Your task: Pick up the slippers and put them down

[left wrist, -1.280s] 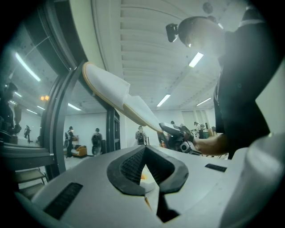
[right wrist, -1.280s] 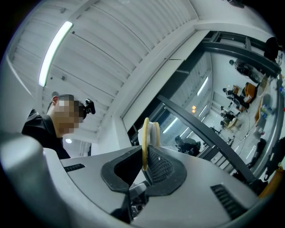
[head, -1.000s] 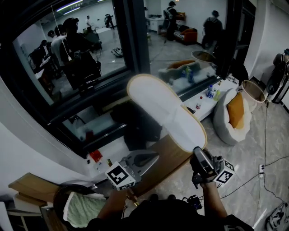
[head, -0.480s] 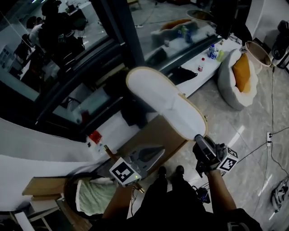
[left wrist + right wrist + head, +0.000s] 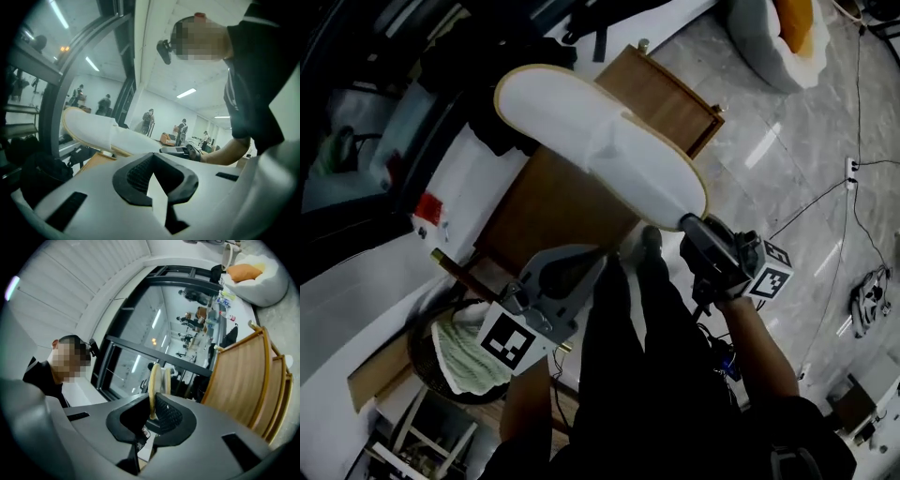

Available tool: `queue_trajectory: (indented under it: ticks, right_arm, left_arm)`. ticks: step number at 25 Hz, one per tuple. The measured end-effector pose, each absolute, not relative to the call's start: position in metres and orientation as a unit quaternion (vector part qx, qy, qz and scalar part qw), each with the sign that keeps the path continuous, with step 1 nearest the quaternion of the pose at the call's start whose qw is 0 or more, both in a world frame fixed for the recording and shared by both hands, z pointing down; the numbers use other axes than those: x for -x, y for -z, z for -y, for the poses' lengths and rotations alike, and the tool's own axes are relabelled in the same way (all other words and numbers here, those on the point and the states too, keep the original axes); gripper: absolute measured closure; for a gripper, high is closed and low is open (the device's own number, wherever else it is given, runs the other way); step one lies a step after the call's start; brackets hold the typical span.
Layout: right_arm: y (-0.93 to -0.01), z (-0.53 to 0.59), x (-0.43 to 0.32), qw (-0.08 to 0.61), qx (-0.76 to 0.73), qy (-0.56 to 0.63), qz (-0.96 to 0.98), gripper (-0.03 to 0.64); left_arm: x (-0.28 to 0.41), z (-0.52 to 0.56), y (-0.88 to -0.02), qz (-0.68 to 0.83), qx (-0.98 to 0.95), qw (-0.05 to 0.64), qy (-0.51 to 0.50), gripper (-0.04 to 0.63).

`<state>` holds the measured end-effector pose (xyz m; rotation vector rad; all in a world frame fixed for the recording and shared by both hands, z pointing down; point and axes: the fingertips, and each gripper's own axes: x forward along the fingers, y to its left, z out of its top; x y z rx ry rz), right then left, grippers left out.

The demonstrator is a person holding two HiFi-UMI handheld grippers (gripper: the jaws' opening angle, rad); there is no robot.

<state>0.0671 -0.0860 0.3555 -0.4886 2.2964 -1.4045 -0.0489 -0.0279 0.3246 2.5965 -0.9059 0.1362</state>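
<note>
Evidently the carrying step is in hand, with the put-down not yet done; at the far left of the head view a dark basket (image 5: 420, 349) with a green towel (image 5: 467, 362) in it sits on the floor, apart from the task; just right of it the left gripper (image 5: 592, 259) hangs low with its jaws pressed together and nothing between them, so it plays no part in the hold; above and to its right the white slipper (image 5: 600, 141), edged in tan, hangs in the air over a wooden cabinet (image 5: 546, 214), its toe toward the upper left and its heel toward the lower right, touching no surface that I can see; at the heel the right gripper (image 5: 688, 225) pinches the slipper's rim, and its own view shows the tan edge standing upright between the closed pads; whether a second slipper lies against the first I cannot tell; further right is bare marble floor (image 5: 787, 150); my judgement is that the next move calls for lowering the slipper onto a resting surface, sole down, then spreading the right jaws only once it rests there.
</note>
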Motion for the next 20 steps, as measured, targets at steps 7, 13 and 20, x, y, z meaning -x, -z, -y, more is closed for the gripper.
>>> queue_trajectory:
  ticks: [7,13,20]
  right_arm:
    - [-0.454,0.075,-0.065,0.178,0.193,0.556,-0.789,0.572]
    - [-0.507,0.073,-0.061,0.167,0.214,0.579,-0.769,0.572]
    - [-0.542,0.06,-0.061,0.153,0.233,0.6,-0.75,0.572]
  left_arm:
    - [0.036,0.009,-0.387,0.308,-0.922,0.23,-0.053,0.586]
    - [0.029,0.002,-0.405,0.294,-0.924,0.24,-0.051,0.586]
    - [0.022,-0.007,-0.422,0.278,-0.926,0.25,-0.055,0.586]
